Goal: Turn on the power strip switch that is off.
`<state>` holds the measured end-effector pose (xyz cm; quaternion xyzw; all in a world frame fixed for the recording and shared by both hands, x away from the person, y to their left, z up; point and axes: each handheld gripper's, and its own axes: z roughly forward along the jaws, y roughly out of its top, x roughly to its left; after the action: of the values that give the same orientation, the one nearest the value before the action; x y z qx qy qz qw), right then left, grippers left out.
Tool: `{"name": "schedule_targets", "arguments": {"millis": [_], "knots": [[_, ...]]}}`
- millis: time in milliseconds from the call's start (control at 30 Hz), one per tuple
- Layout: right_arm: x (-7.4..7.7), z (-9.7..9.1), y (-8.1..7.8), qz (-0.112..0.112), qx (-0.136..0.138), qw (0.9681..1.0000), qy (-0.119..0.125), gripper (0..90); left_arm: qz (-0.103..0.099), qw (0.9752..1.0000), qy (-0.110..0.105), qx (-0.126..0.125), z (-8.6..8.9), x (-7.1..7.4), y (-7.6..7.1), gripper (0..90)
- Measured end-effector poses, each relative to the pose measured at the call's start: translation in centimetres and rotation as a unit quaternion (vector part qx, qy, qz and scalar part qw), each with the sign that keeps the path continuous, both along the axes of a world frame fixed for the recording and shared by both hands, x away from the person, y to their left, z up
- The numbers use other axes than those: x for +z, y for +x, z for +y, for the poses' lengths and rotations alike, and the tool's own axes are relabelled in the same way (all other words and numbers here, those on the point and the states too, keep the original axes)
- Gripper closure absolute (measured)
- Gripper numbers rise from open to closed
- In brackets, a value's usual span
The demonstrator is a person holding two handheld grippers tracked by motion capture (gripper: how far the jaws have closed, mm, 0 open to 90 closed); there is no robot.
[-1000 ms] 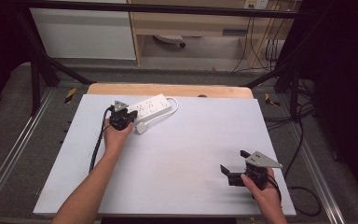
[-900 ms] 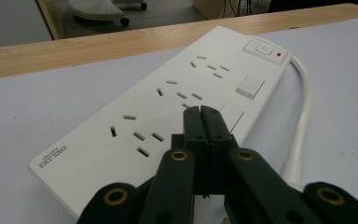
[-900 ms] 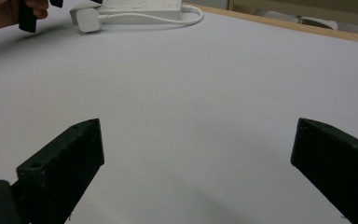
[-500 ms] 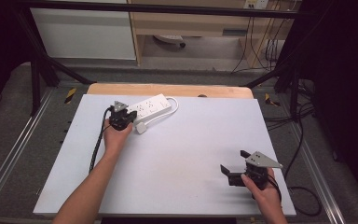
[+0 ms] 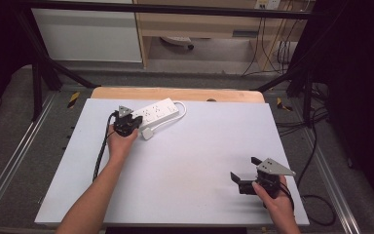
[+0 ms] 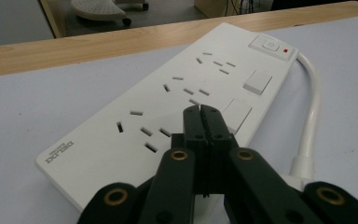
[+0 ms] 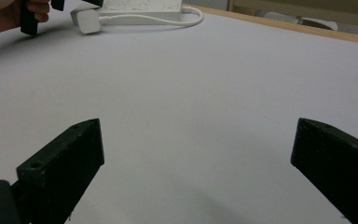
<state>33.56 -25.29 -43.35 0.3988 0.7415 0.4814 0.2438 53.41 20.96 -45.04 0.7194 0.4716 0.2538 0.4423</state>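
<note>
A white power strip (image 5: 157, 111) (image 6: 177, 98) lies at the far left of the white table (image 5: 190, 161), its white cord looping to a white plug (image 5: 147, 133) (image 7: 87, 21) beside it. My left gripper (image 5: 129, 123) (image 6: 200, 111) is shut with nothing between its jaws; its tips hover over or rest on the near end of the strip, and contact is unclear. My right gripper (image 5: 243, 176) (image 7: 196, 154) stands open near the table's front right, nothing between its jaws, pointing across the bare surface toward the strip.
A wooden strip (image 5: 175, 93) borders the table's far edge. Black cables (image 5: 100, 156) trail from the left gripper along the table's left side. Metal frame rails (image 5: 9, 161) flank the table, and cabinets (image 5: 87, 29) stand behind it on the floor.
</note>
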Motion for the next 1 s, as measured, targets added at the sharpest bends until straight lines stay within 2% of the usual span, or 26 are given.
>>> {"name": "schedule_targets", "arguments": {"millis": [367, 533, 1000], "knots": [[-0.03, -0.02, 0.04, 0.001, 0.001, 1.0000, 0.000, 2.9, -0.002, 1.0000, 0.006, -0.005, 0.00, 0.03, 0.07, 90.0], [-0.04, -0.03, 0.03, 0.001, 0.001, 1.0000, 0.000, 2.9, -0.001, 0.9998, 0.019, -0.008, -0.22, -0.05, 0.14, 90.0], [-0.02, -0.10, 0.03, 0.000, 0.000, 1.0000, 0.001, 2.8, -0.004, 0.9999, 0.015, -0.007, -0.38, -0.12, 0.23, 90.0]]}}
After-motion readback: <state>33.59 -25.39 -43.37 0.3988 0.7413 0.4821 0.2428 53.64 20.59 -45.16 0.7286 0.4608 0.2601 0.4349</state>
